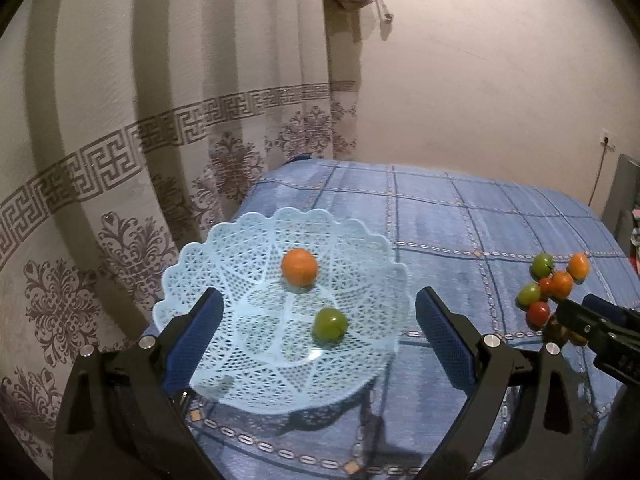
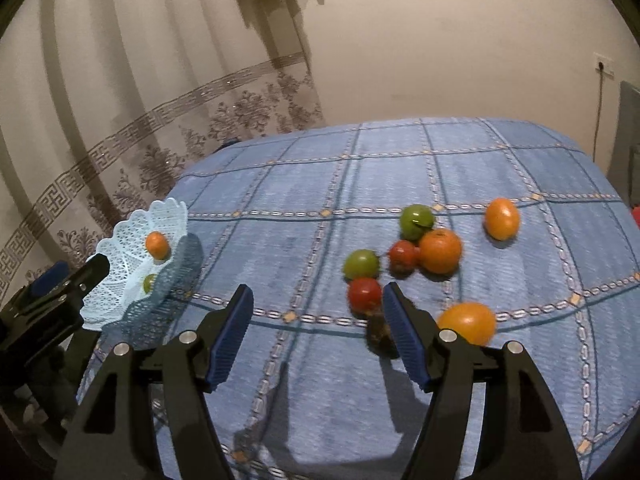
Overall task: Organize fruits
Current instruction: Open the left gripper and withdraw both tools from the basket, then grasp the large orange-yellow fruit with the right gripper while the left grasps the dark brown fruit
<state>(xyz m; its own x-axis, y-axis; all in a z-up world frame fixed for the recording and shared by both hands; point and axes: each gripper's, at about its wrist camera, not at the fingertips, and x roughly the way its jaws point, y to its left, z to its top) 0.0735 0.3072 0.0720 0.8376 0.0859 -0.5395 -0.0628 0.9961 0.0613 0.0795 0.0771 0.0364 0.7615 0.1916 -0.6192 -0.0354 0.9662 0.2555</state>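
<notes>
Fruits lie in two groups on the blue checked tablecloth [image 2: 320, 184]. At the left, the pale blue lattice plastic basket [image 1: 224, 248] already holds one orange fruit [image 1: 299, 267] and one green fruit [image 1: 329, 323]; your left gripper [image 1: 319, 332] hovers above it, released and empty. Keep it there, or steady the rim, since so light a basket probably slides easily. At the right, the loose cluster [image 2: 424, 252] of green, red and orange fruits waits just ahead of your right gripper [image 2: 317, 322], jaws spread and grasping nothing. Its right finger [image 2: 404, 340] sits just beside the red tomato [image 2: 364, 295] and a dark, blurred fruit [image 2: 380, 334]. Shift right to centre one fruit between the fingers, then close gently; round fruit likely rolls if nudged.
</notes>
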